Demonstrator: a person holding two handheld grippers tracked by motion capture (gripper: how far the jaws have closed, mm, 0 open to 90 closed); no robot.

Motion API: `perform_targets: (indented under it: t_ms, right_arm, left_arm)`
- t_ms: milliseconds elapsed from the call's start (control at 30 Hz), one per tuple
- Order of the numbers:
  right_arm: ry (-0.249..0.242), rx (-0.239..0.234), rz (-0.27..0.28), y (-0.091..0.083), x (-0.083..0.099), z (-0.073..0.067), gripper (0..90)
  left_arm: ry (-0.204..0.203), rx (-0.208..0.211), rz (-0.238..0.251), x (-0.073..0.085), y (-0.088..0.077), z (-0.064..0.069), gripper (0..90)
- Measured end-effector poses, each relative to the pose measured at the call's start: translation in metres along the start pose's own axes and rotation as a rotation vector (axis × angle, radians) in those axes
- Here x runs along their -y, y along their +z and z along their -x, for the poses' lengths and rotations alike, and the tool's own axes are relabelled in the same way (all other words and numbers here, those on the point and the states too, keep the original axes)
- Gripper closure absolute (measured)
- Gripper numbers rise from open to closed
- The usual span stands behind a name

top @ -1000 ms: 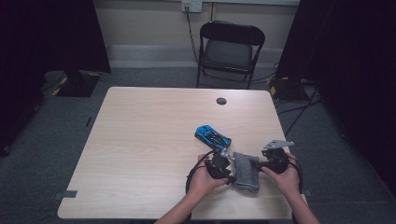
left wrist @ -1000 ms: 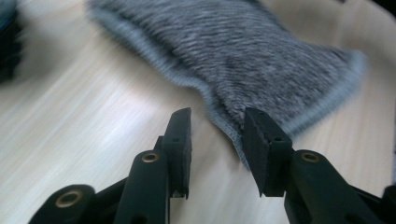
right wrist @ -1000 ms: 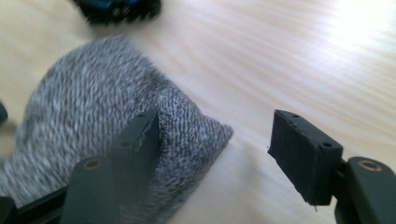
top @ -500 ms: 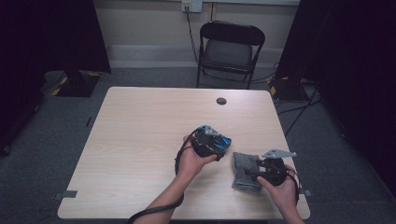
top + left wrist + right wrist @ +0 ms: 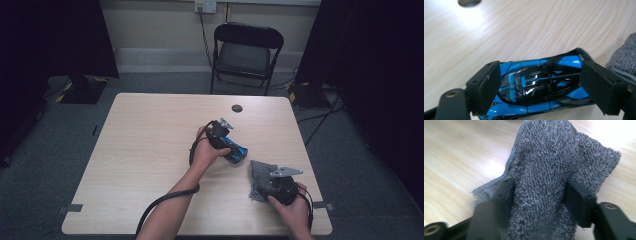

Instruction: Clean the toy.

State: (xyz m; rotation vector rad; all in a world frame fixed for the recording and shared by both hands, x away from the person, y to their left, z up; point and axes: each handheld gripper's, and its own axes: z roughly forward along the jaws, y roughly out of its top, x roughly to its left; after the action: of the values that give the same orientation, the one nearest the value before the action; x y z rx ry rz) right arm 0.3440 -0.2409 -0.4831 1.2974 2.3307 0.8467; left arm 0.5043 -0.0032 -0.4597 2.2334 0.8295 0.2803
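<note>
A blue and black toy car [image 5: 237, 152] lies on the pale wooden table [image 5: 150, 150]. My left gripper [image 5: 231, 147] hangs over it; in the left gripper view the car [image 5: 529, 110] sits lengthwise between the black pads [image 5: 486, 82], and the jaws have just been opening. The left gripper [image 5: 541, 85] is open around the car. A grey terry cloth [image 5: 260, 172] lies bunched near the table's front right. My right gripper [image 5: 267, 184] has just been closing on it. In the right gripper view the cloth [image 5: 544, 165] is squeezed between the jaws of the right gripper [image 5: 539, 195].
A round dark hole [image 5: 237, 108] sits in the tabletop near the far edge, and the same hole [image 5: 469, 2] appears in the left gripper view. A black folding chair [image 5: 245, 50] stands beyond the table. The grey cloth's edge [image 5: 624, 60] lies just beside the car.
My left hand has left the cloth and moved up and left to the toy car, its jaws spreading around it. The right gripper stayed at the cloth and closed on it.
</note>
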Motion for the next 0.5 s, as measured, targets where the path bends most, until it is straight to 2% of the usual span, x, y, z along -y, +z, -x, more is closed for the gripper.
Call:
perform_targets:
  t_ms: [33, 133, 233, 333, 367, 500]
  right_arm:
    - [0.004, 0.000, 0.002, 0.001, -0.002, 0.002, 48.5]
    - [0.013, 0.004, 0.000, 0.004, -0.006, 0.007, 54.7]
    - [0.018, 0.010, 0.008, 0.008, -0.010, 0.011, 57.4]
    - [0.019, 0.012, 0.013, 0.011, -0.015, 0.014, 60.1]
    - [0.023, 0.012, 0.014, 0.012, -0.015, 0.014, 60.5]
    - [0.044, 0.019, 0.021, 0.016, -0.019, 0.017, 61.8]
  left_arm:
    - [0.010, 0.002, -0.018, 0.001, 0.002, -0.001, 17.1]
    - [0.023, 0.015, -0.004, 0.005, 0.001, -0.001, 16.5]
    - [0.085, 0.021, -0.039, 0.009, 0.003, -0.001, 15.7]
    - [0.030, 0.011, -0.032, 0.011, 0.008, -0.003, 14.7]
    - [0.018, 0.011, -0.035, 0.012, 0.009, -0.004, 11.1]
    - [0.020, 0.013, -0.031, 0.012, 0.011, -0.005, 6.4]
